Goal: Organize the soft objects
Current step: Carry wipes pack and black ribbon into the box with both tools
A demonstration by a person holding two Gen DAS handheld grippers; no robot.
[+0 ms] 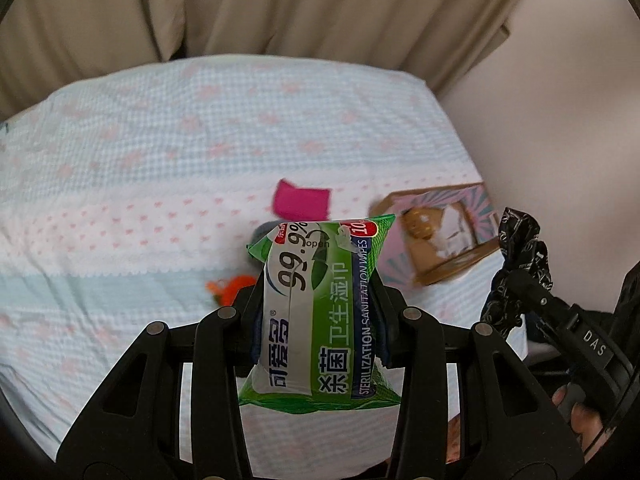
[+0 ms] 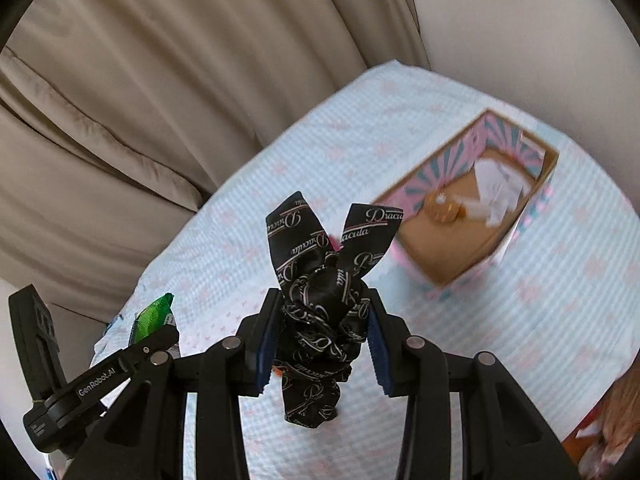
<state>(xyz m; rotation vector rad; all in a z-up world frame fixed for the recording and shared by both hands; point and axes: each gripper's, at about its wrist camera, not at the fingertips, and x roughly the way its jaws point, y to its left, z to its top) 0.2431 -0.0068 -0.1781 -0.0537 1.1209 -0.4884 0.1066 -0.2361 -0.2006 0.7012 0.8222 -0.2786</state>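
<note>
Your left gripper is clamping the green plastic wipes pack, your right gripper the black printed satin scrunchie; both are hanging clear of the pink-patterned cardboard box, where two items are already lying, while a magenta cloth and an orange toy are waiting on the bed.

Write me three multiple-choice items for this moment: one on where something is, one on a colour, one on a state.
1. Where does the open box stand?
A. on the bed sheet
B. on the floor
C. in the left claw

2. What is the main colour of the wipes pack?
A. blue
B. green
C. yellow

3. What state is the right claw in?
A. open and empty
B. shut on the black scrunchie
C. shut on the pink cloth

Answers:
1. A: the box rests on the checked bed sheet, near its far corner.
2. B: the wrapper is green with a white panel, held in the left claw.
3. B: both pads press on the black scrunchie, whose printed tails stick up above them; the pink cloth lies on the sheet.
</note>
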